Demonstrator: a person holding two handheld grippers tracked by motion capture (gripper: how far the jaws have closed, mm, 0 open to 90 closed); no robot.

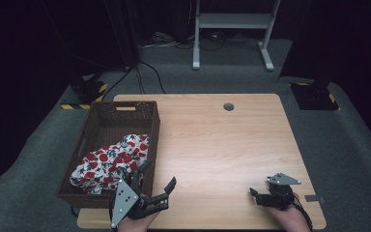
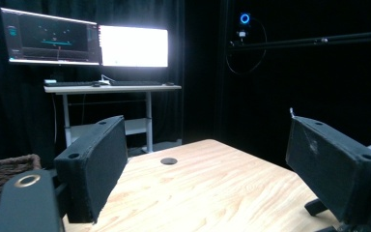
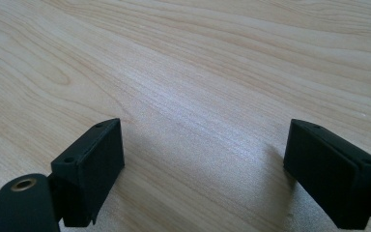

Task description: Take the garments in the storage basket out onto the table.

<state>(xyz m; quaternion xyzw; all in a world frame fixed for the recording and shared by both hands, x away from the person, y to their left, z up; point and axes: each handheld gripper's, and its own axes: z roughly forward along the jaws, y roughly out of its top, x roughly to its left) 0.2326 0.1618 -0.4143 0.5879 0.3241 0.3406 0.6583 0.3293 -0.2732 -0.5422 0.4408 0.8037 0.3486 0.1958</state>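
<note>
A dark wicker basket stands on the left part of the wooden table. A white cloth with a red flower print lies crumpled in its near half. My left gripper hovers at the basket's near right corner, tilted up, and stands open with nothing between its fingers. In the left gripper view, the left gripper looks level across the table toward the far edge. My right gripper rests low near the table's front right and is open. In the right gripper view, only bare wood lies between the right gripper jaws.
A round cable hole sits near the table's far edge. Beyond the table stand a white metal frame and floor cables. A desk with two lit monitors is in the left gripper view.
</note>
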